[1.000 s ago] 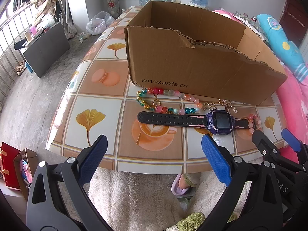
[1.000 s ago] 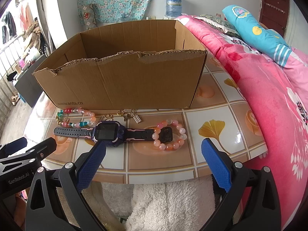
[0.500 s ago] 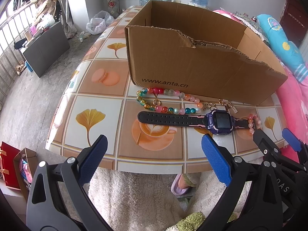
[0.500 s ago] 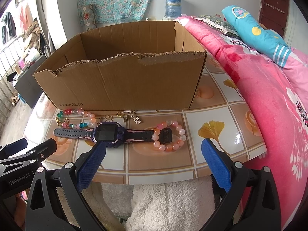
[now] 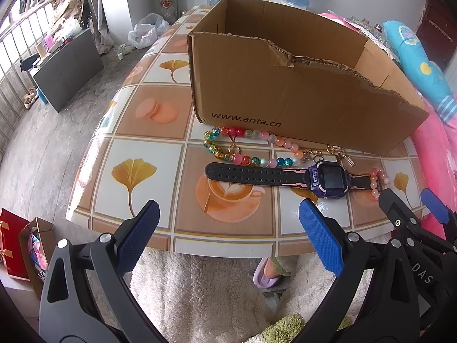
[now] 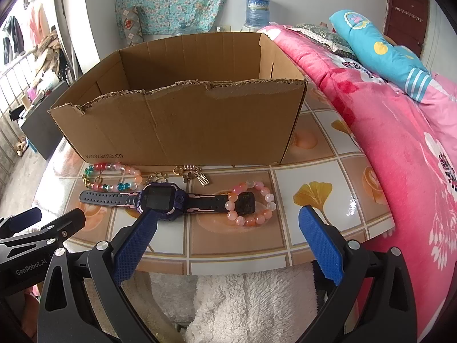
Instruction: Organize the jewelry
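Cardboard box (image 6: 182, 123) near watch (image 6: 162, 200)

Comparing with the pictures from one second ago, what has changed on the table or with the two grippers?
Nothing visibly changed. The left gripper and right gripper hang open at the near table edge, holding nothing. The smartwatch, multicolored bead strand, pink bead bracelet and gold charms lie in front of the cardboard box as before.
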The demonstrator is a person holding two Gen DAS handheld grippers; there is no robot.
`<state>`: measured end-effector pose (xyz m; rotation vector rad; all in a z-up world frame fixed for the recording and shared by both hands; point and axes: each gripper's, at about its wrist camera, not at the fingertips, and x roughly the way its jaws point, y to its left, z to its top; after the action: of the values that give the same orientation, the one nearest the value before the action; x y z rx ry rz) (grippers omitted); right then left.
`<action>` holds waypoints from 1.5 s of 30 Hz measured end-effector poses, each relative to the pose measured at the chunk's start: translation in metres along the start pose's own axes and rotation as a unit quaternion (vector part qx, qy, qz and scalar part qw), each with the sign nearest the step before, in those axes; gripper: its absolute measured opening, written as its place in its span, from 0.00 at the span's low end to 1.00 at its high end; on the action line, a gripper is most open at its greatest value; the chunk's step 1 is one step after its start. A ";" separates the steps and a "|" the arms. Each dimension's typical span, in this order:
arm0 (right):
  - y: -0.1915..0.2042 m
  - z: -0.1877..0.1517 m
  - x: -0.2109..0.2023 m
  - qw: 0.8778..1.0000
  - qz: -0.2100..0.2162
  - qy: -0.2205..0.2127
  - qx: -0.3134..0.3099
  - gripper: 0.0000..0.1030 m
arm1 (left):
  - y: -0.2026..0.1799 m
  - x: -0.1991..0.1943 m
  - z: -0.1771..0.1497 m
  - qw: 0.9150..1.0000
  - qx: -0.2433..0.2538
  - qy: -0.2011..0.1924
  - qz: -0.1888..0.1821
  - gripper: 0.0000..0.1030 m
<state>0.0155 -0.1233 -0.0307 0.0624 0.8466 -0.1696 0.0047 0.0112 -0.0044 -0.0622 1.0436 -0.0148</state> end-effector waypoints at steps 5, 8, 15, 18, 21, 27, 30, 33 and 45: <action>0.001 0.003 0.001 1.000 0.006 -0.004 -0.013 0.94 | 0.006 0.001 -0.001 1.000 -0.003 -0.010 0.001 0.92; 0.000 0.003 0.001 0.999 0.011 -0.019 -0.028 0.94 | 0.012 0.000 -0.003 1.000 -0.003 -0.023 -0.008 0.92; 0.017 0.013 -0.014 0.981 0.086 -0.100 -0.145 0.94 | 0.028 0.002 -0.010 0.999 0.007 -0.044 -0.012 0.92; 0.029 0.018 -0.005 0.968 0.163 -0.060 -0.182 0.89 | 0.033 0.002 -0.012 0.997 0.021 -0.068 -0.011 0.92; 0.050 0.021 0.009 0.952 0.191 -0.028 -0.236 0.80 | 0.043 0.001 -0.014 0.993 0.026 -0.096 -0.057 0.92; 0.068 0.021 0.039 0.937 0.200 0.025 -0.286 0.69 | 0.063 0.006 -0.012 0.987 -0.013 -0.098 -0.125 0.92; 0.067 0.022 0.058 0.927 0.194 0.053 -0.317 0.67 | 0.064 0.013 -0.010 0.986 -0.019 -0.091 -0.140 0.92; 0.074 0.015 0.063 0.918 0.191 0.070 -0.340 0.65 | 0.061 0.015 -0.010 0.985 -0.010 -0.099 -0.142 0.92; 0.048 0.020 0.074 0.917 0.249 0.108 -0.293 0.50 | 0.009 0.004 -0.016 0.976 0.121 -0.138 -0.115 0.89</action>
<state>0.0865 -0.0880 -0.0736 -0.2709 1.0454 0.5833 -0.0072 0.0197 -0.0169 0.0361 0.7454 -0.3343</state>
